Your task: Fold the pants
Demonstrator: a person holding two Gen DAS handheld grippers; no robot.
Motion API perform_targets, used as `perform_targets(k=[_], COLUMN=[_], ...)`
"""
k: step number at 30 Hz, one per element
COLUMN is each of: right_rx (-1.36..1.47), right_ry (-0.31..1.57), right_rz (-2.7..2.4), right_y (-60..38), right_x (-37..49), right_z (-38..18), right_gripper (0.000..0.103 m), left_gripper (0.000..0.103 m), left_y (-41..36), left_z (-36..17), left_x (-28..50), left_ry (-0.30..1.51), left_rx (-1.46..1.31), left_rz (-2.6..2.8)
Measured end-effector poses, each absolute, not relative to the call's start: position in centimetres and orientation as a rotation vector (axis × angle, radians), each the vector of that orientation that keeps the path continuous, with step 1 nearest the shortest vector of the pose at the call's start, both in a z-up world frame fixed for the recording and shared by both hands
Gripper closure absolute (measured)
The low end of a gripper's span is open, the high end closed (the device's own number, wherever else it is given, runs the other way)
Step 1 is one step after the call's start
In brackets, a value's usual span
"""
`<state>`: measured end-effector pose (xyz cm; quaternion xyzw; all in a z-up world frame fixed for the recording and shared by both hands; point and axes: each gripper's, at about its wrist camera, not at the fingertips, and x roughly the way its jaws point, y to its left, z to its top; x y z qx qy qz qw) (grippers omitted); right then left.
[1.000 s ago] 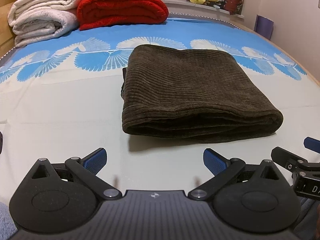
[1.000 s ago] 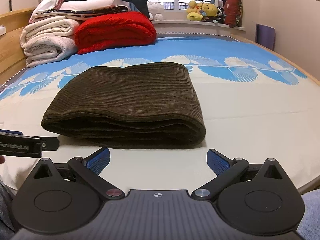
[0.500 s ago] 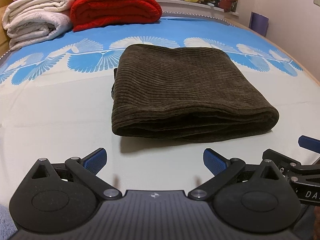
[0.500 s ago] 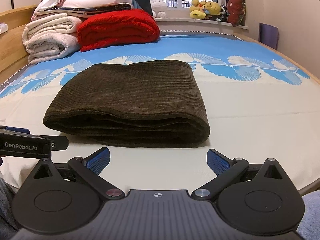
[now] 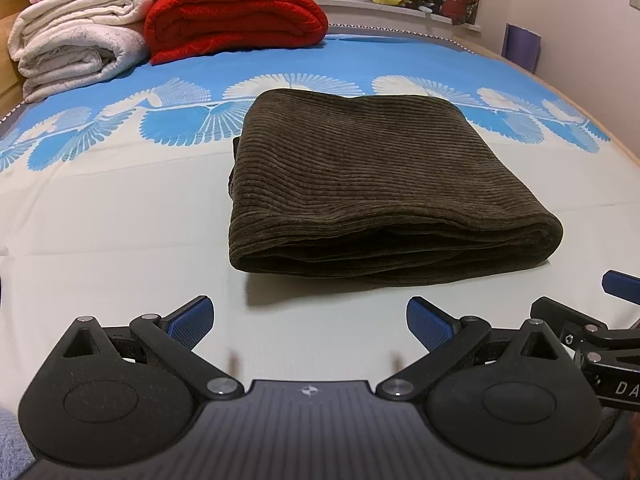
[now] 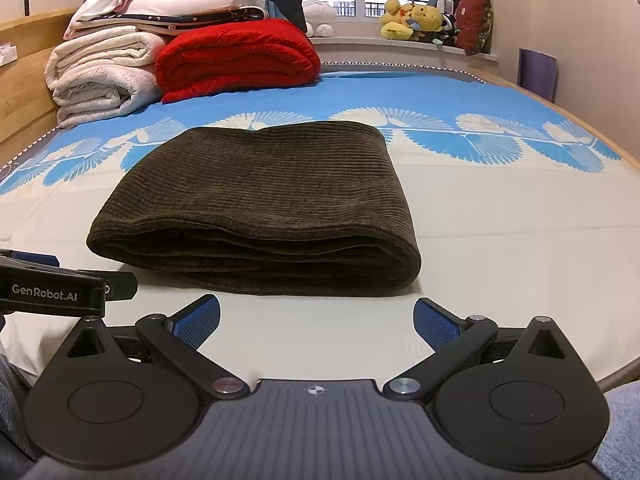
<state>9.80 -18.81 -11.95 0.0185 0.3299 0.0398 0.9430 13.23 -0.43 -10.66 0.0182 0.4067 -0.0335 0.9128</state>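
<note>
Pants (image 5: 368, 184) inner layers hidden; right gripper (image 5: 600, 332) cut by frame edge

Dark brown ribbed corduroy pants (image 5: 372, 184): matt cloth, soft pile. Blue-and-cream printed bed sheet (image 5: 120, 216) is smooth woven cloth; red folded blanket (image 6: 236, 58) fluffy fleece. Black left gripper (image 5: 308, 322): matt plastic, textured blue pads (image 5: 190, 320), shiny metal pivot pins.

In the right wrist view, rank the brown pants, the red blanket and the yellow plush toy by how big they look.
1. Folded brown pants, largest, though nearest the camera.
2. Red blanket, farther back, so its true size against the pants is unsure.
3. Yellow plush toy on the windowsill, clearly smallest.
</note>
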Motion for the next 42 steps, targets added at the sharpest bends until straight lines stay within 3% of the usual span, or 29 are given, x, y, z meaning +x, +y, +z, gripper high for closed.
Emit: perform_targets(k=[42], right_rx=[0.028], right_ry=[0.676], right_rz=[0.091], right_y=[-18.86], right_x=[9.69], right_z=[-11.92], right_gripper=[0.001], left_gripper=[0.0], left_y=[-0.31], left_z=[-10.63], left_x=[13.0], left_ry=[0.83], left_rx=[0.058], left_rz=[-0.062])
